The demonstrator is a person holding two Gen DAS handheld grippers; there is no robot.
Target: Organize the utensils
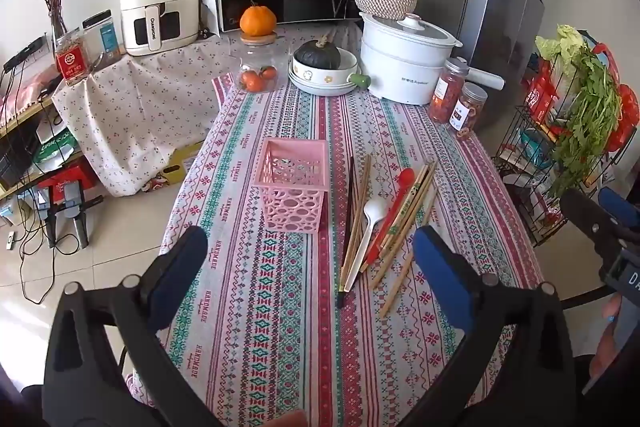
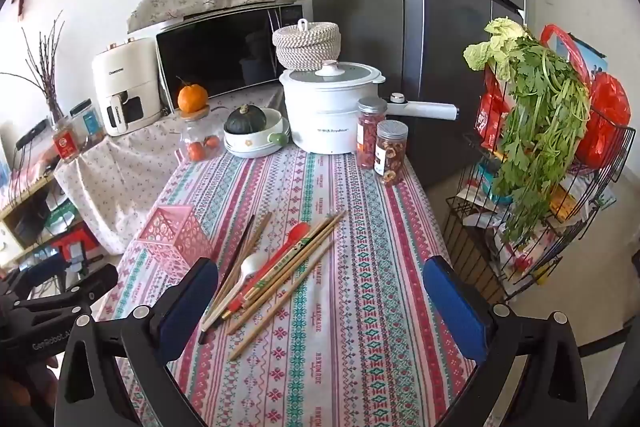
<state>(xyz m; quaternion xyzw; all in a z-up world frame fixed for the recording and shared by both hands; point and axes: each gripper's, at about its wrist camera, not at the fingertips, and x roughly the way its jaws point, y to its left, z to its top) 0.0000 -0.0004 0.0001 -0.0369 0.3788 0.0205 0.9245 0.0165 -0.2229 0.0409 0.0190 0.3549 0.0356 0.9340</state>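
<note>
- While I hold both claws above the near end of the table (image 1: 280, 327), the left claw (image 1: 310, 267) sits at the bottom of its frame with its blue pads spread wide and nothing between them.
- My right claw (image 2: 320, 297) is just as wide apart in the lower part of its own frame, gripping nothing; in the left wrist view its black body shows at the right edge.
- The pink basket (image 1: 294, 187) stands upright at the centre of the left view, on the patterned tablecloth; in the right wrist view it is at mid-left.
- Just right of the basket lies the loose pile of utensils: wooden chopsticks (image 1: 404, 223) fanned out, a dark chopstick (image 1: 349, 203) nearest the basket, a white plastic spoon (image 1: 370, 223) and a red spoon (image 1: 394, 203) among them.
- In the right wrist view the pile runs diagonally from centre to lower left, its near ends beside my left-hand pad.
- At the top of the left view, the far end of the table carries a white pot (image 1: 404, 67), a bowl with a dark squash (image 1: 320, 55), and two jars (image 1: 460, 99).
- A wire rack with greens (image 2: 540, 131) fills the right side of the right view.
</note>
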